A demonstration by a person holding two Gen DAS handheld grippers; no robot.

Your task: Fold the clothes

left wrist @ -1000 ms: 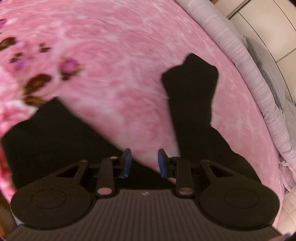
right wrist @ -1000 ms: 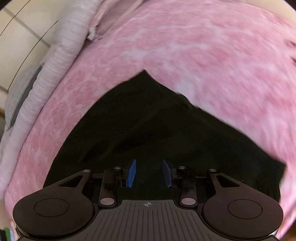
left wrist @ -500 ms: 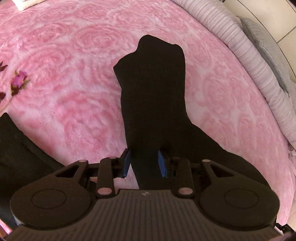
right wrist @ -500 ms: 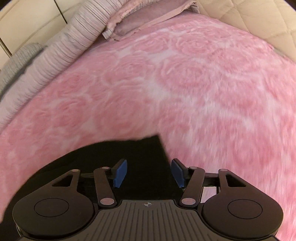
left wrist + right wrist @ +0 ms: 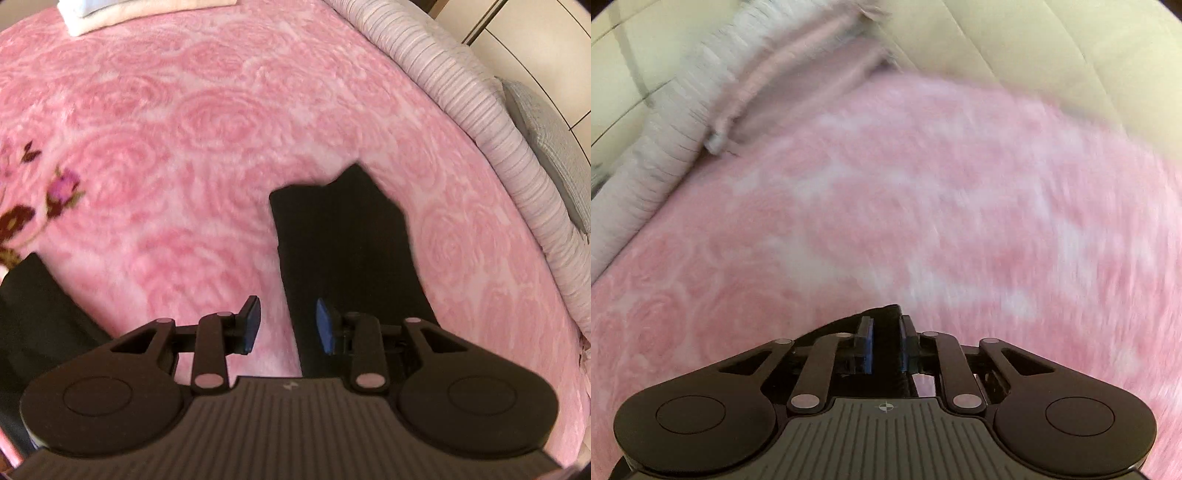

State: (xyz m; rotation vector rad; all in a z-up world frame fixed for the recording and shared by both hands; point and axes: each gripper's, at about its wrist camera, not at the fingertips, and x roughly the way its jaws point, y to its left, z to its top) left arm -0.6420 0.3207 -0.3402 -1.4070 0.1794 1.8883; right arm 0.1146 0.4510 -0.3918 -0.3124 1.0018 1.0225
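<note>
A black garment lies on a pink rose-patterned blanket [image 5: 207, 122]. In the left wrist view one long black part of the garment [image 5: 343, 236] stretches away from me, and another black part [image 5: 33, 306] lies at the lower left. My left gripper [image 5: 286, 325] is open above the near end of the long part, its right finger over the cloth and its left finger over the blanket. In the blurred right wrist view my right gripper [image 5: 885, 345] is shut on a bunched edge of the black garment [image 5: 884, 314].
A ribbed pale quilt [image 5: 480, 110] runs along the blanket's right edge, with a grey cushion [image 5: 546, 147] beyond it. Folded white and pale cloth [image 5: 140, 14] lies at the far end. In the right wrist view a pink pillow [image 5: 798, 70] lies ahead left.
My right gripper has closed on the garment's edge and moves fast over the blanket. My left gripper has shifted left, so the long black part now lies under its right finger.
</note>
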